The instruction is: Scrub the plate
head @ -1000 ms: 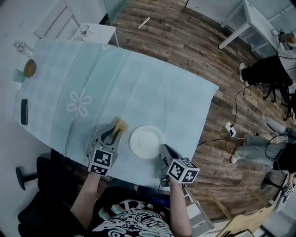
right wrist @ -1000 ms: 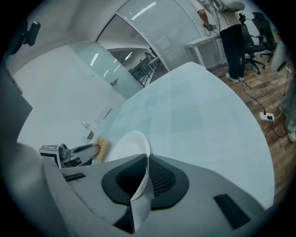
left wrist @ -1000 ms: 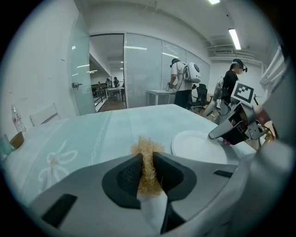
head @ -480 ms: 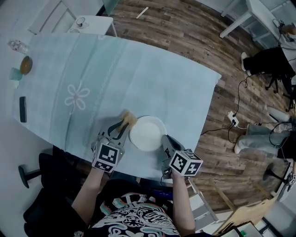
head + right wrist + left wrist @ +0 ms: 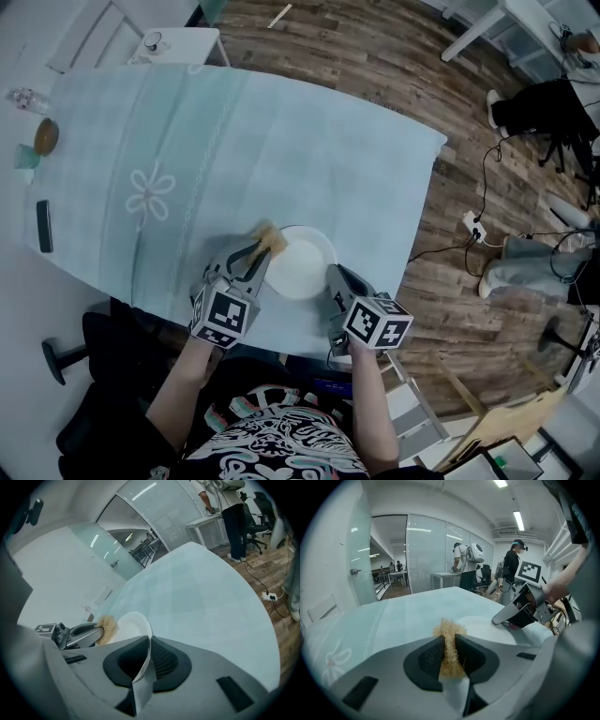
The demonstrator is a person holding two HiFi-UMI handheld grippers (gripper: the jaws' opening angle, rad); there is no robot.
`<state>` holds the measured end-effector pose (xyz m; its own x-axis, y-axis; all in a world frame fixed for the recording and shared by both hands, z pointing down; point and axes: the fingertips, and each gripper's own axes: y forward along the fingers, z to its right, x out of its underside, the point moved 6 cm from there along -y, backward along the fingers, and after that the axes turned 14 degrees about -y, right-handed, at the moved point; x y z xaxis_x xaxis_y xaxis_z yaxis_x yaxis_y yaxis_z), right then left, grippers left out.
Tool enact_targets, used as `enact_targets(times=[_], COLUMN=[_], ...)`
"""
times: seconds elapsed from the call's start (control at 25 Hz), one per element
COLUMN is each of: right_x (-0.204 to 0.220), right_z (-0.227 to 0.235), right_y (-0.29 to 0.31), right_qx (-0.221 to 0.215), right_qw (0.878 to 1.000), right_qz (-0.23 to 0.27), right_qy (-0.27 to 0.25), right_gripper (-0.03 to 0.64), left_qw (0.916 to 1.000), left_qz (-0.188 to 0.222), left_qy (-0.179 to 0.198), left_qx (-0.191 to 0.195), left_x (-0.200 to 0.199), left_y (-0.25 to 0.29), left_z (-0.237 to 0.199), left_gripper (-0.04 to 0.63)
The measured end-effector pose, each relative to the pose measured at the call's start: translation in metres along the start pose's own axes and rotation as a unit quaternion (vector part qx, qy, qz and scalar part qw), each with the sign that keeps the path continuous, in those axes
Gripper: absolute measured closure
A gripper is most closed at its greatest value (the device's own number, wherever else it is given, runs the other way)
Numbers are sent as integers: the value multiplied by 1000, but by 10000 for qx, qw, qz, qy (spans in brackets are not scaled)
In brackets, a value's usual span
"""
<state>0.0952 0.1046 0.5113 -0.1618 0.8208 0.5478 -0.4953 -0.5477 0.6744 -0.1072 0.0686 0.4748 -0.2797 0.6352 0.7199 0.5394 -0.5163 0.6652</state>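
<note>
The left gripper (image 5: 449, 644) is pinching a tan, fibrous scrubber (image 5: 450, 631) between its jaws. The tuft is sticking out past the jaw tips and touching the rim of a white plate (image 5: 302, 264) just to that gripper's right. The right gripper (image 5: 148, 654) is clamping the plate's near edge between its jaws. The plate is sitting on a pale blue tablecloth (image 5: 328, 159), between the two grippers.
</note>
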Motion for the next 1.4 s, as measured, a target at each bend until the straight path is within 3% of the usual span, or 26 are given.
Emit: enact_targets(times=[0.16,0.32,0.44,0.68,1.08,1.4], right_x=[1,1,0,0,0,0], right_z=[-1,-2,-3,-3,-2,-2], right_y=[0,1,1,2,0,0], right_qx=[29,11,35,4,-44,-134], right_qw=[10000,10000,10000,9999,9998,9997], right_qz=[21,5,6,-37,-42,-74], right_qy=[7,-6,-47,-137,-178,-195], right_gripper=[581,581,581,581,581,581], left_qw=[9992,9912,9866,9823,9819,9759], left_qz=[-198,-478,-624,-750,-1099,-1396], left_qy=[325,1234,1503,1718,1532,1660], left_qx=[79,96,121,24,150,229], left_x=[4,7,7,5,-1,-10], left_y=[3,4,9,15,23,41], left_z=[3,12,15,16,19,37], left_gripper=[509,509,509,509,511,511])
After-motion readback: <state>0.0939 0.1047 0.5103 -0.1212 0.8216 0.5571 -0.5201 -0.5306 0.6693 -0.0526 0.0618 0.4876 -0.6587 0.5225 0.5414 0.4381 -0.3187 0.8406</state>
